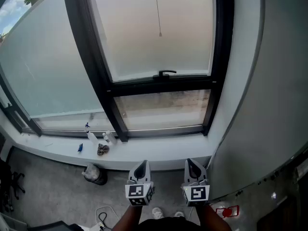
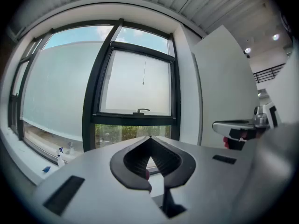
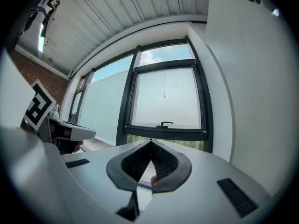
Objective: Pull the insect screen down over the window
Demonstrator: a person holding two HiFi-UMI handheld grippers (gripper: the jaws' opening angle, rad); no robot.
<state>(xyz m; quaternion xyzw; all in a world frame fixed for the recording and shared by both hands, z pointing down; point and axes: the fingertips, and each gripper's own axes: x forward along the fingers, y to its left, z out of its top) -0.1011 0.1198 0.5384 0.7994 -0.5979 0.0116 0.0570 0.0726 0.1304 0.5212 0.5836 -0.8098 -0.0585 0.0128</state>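
The black-framed window (image 1: 104,76) stands ahead of me above a white sill. Its upper pane (image 1: 154,37) looks milky. In front of that pane hangs a thin pull cord with a small end weight (image 1: 160,33), also seen in the left gripper view (image 2: 143,83) and the right gripper view (image 3: 164,96). A black handle (image 1: 164,73) sits on the crossbar below it. The screen itself is not to be made out. My left gripper (image 1: 141,170) (image 2: 149,139) and right gripper (image 1: 194,167) (image 3: 150,143) are held low, side by side, well short of the window, both shut and empty.
On the sill (image 1: 159,153) at the left stand spray bottles (image 1: 91,136), a blue item (image 1: 80,147) and a brown lump (image 1: 102,149). A dark container (image 1: 95,173) stands on the floor below. A white wall (image 1: 269,81) closes in at the right.
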